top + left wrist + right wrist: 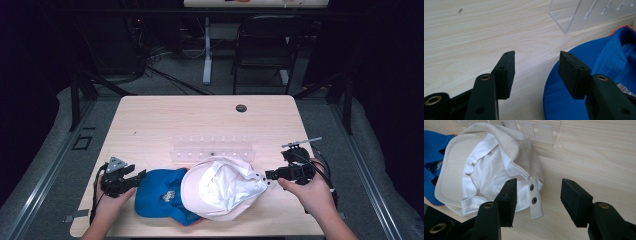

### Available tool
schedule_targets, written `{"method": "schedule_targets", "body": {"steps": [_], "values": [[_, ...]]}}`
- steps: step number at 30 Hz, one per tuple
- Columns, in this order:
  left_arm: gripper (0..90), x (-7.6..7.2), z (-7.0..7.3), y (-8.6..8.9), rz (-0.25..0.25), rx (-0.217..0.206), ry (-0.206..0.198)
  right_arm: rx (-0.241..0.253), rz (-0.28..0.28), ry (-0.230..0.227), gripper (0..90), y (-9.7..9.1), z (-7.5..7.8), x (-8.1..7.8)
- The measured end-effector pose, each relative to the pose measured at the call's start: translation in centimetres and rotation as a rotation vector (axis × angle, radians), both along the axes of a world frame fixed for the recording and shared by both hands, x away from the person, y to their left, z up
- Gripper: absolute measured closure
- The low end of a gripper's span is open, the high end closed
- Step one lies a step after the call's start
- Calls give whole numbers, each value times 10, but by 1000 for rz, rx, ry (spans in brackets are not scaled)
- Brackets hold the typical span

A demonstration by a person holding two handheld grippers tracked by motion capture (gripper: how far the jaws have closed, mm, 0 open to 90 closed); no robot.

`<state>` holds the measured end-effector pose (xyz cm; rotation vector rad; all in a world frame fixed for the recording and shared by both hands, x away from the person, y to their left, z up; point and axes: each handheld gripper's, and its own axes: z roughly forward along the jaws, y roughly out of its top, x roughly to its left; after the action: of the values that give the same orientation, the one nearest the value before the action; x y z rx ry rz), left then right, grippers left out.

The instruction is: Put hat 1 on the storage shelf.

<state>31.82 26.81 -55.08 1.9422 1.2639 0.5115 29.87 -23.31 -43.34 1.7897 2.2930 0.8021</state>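
Cream cotton shows uppermost: a cream cap (222,187) lies upside down on the wooden table (200,117), its white lining facing up, overlapping the right part of a blue cap (157,195) beside it. Both sit near the table's front edge, and the blue cap's brim seems to reach that edge, though the high view is too small to be sure. A clear acrylic rack (212,149) stands just behind the two caps, leaving only a narrow strip between them.

On the person's left, the left gripper (136,177) rests with its jaws wide apart and nothing between them; in the left gripper view its right pad hangs over the blue cap's rim (554,95) and the left pad over bare wood. The right gripper (270,175) is also spread wide, gripping nothing, with the cream cap's snap strap (534,197) lying on the table between its jaws, touched by neither pad.

Bare wood stretches behind the rack to the far edge, where a round cable hole (241,108) sits, and open table lies right of the cream cap.
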Motion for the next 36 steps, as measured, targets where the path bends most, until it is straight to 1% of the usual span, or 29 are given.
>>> {"method": "schedule_targets", "body": {"steps": [2, 4, 5, 6, 8, 9, 10, 12, 13, 14, 17, 18, 19, 20, 23, 24, 25, 26, 27, 28, 29, 31, 32, 33, 34, 35, 36], "values": [[478, 0, -1, 0, 4, -3, -3, 6, 13, 12, 493, 4, 0, 0], [478, 0, -1, 0, 6, -4, -3, 4, 20, 35, 501, 6, 0, 1], [478, 0, -1, 0, 6, -4, -3, 16, 11, 45, 504, 8, -1, 2], [478, 0, -1, 0, 5, -3, -3, 18, 14, 53, 504, 8, -3, 2], [478, 0, -1, 0, 6, -2, -2, 10, 16, 68, 504, 9, -6, 5], [478, 0, -1, 0, 6, -2, -2, 10, 16, 68, 504, 9, -6, 5], [478, 0, -1, 0, 6, -1, -1, 0, 7, 83, 504, 8, -10, 8], [478, 1, -1, 0, 5, 1, -1, 2, -1, 99, 505, 7, -14, 11], [478, 1, -1, 0, 7, 0, -1, 11, -7, 104, 507, 7, -16, 12], [478, 1, -2, 0, 8, 0, -1, 9, -7, 118, 508, 7, -18, 13], [478, 1, -2, 1, 6, 2, 2, 7, -13, 130, 511, 8, -23, 15], [478, 1, -2, 2, 8, -1, 5, 16, -23, 141, 518, 9, -27, 17], [478, 1, -2, 2, 8, -1, 5, 16, -23, 141, 518, 9, -27, 17], [478, 2, -2, 2, 7, -5, 8, 20, -24, 153, 520, 9, -32, 19], [478, 2, -2, 2, 11, -9, 8, 38, -27, 173, 522, 10, -40, 22], [478, 2, -2, 3, 13, -10, 9, 53, -25, 190, 525, 9, -42, 23], [478, 2, -2, 3, 13, -10, 9, 53, -25, 190, 525, 9, -42, 23], [478, 2, -2, 2, 16, -14, 8, 72, -21, 210, 530, 10, -47, 25], [478, 2, -2, 2, 16, -14, 8, 72, -21, 210, 530, 10, -47, 25], [478, 2, -2, 3, 16, -12, 11, 82, -12, 220, 536, 11, -51, 27], [478, 2, -2, 3, 16, -10, 13, 79, -4, 229, 541, 12, -53, 27], [478, 3, -3, 4, 16, -11, 13, 83, -5, 231, 544, 14, -54, 27], [478, 3, -2, 4, 16, -11, 18, 80, 6, 238, 564, 16, -57, 28], [478, 3, -2, 4, 16, -11, 18, 80, 6, 238, 564, 16, -57, 28], [478, 3, -3, 4, 18, -12, 14, 60, 4, 242, 588, 19, -57, 27], [478, 3, -3, 4, 20, -14, 14, 52, 16, 247, 599, 19, -57, 28], [478, 3, -3, 5, 21, -14, 14, 52, 14, 243, 610, 19, -57, 28]]}}
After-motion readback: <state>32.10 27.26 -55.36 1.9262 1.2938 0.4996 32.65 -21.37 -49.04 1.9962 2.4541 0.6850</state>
